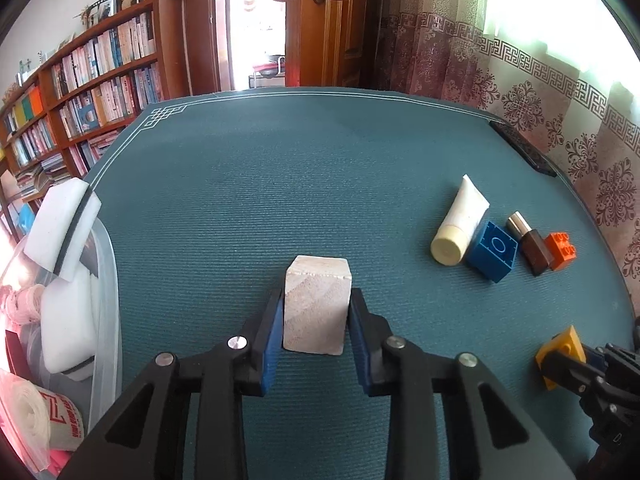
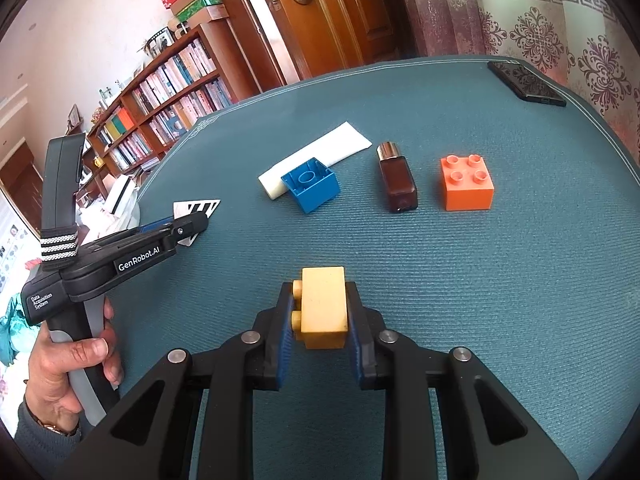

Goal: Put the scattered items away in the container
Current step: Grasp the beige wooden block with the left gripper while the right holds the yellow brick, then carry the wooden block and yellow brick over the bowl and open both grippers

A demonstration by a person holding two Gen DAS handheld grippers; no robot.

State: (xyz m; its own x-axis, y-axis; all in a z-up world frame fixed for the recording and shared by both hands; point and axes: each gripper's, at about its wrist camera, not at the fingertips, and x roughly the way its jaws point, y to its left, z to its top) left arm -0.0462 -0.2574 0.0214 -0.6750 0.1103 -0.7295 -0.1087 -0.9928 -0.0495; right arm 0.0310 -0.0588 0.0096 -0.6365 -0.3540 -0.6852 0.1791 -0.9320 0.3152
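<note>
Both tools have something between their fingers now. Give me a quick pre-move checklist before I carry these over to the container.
1. Left tool grip on wooden block: ok, both pads sit against its sides.
2. Right tool grip on yellow brick: ok, clamped on both sides, studs facing left.
3. Blocks lifted off the mat: cannot tell from these views.
4. Container location: ok, clear bin at the mat's left edge, already holding foam pieces.
5. Path to the bin: ok for the left tool, bare mat in between; the right tool must pass the left.
6. Items left behind: not ok, white tube, blue brick, brown bottle and orange brick remain.
</note>
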